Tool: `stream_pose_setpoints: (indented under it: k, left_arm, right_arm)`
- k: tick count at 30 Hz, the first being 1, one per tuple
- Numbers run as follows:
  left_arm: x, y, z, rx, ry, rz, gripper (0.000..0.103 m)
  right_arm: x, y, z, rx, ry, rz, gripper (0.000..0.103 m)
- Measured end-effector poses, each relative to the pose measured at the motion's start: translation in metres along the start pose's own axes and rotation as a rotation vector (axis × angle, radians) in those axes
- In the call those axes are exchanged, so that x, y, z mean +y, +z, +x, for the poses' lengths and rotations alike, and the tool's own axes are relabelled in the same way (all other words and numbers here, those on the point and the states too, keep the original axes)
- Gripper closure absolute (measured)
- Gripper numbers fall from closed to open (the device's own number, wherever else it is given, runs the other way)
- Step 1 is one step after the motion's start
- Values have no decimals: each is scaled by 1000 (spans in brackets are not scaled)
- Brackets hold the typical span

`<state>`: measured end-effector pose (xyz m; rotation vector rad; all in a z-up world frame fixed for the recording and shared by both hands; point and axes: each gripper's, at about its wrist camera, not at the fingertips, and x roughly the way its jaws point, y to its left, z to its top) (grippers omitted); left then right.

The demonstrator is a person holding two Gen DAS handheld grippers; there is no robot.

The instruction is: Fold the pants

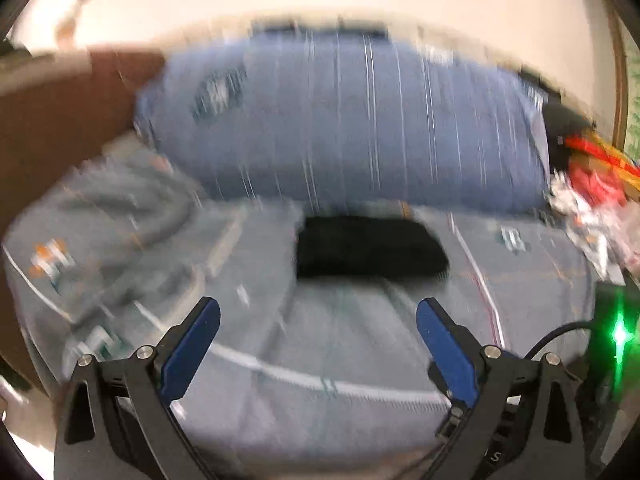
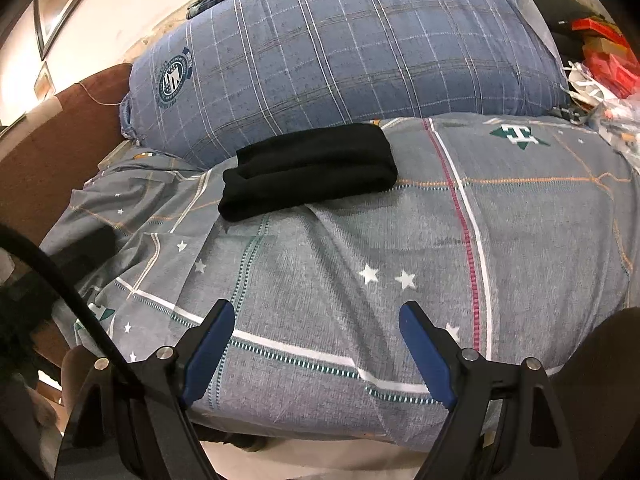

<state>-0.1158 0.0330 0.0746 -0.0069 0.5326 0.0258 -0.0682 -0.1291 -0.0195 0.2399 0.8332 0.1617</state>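
Observation:
The black pants point(image 2: 308, 168) lie folded into a compact bundle on the grey patterned bedspread point(image 2: 360, 240), just in front of a big blue plaid pillow point(image 2: 340, 48). They also show in the blurred left wrist view point(image 1: 368, 246). My left gripper point(image 1: 318, 310) is open and empty, held well short of the pants. My right gripper point(image 2: 316, 314) is open and empty, also back from the pants, above the near part of the bedspread.
A brown headboard point(image 2: 52, 148) runs along the left. Red packages and crumpled plastic point(image 2: 600, 68) pile up at the right of the pillow. A black cable point(image 2: 60, 280) crosses the right wrist view at the lower left. A green light point(image 1: 620, 336) glows at the right.

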Motion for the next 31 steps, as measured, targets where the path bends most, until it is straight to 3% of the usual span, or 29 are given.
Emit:
stream_pose_setpoints:
  k: [3,6,9,13,17,22,31]
  left_arm:
    - [1,11,-20,-152,60,28,0]
    - [-2,28,-13,-175,58,75,0]
    - [-1,41,13,-104,7,106,0]
    - [8,40,57,28,14,94,0]
    - [22,31,89,131,-24,34,0]
    - [33,33,121,219,-68,-51,0]
    - [48,37,160,309,-47,-101,0]
  right_arm:
    - [3,10,0,-22,-2,-36,14]
    - [8,26,3,-31,10,-66,13]
    - [14,46,13,-35,26,-72,12]
    - [19,65,32,-41,29,-77,11]
    - [15,65,51,-34,-9,-73,11]
    - [14,62,72,16,-21,-104,11]
    - [28,79,93,47,-27,-123,10]
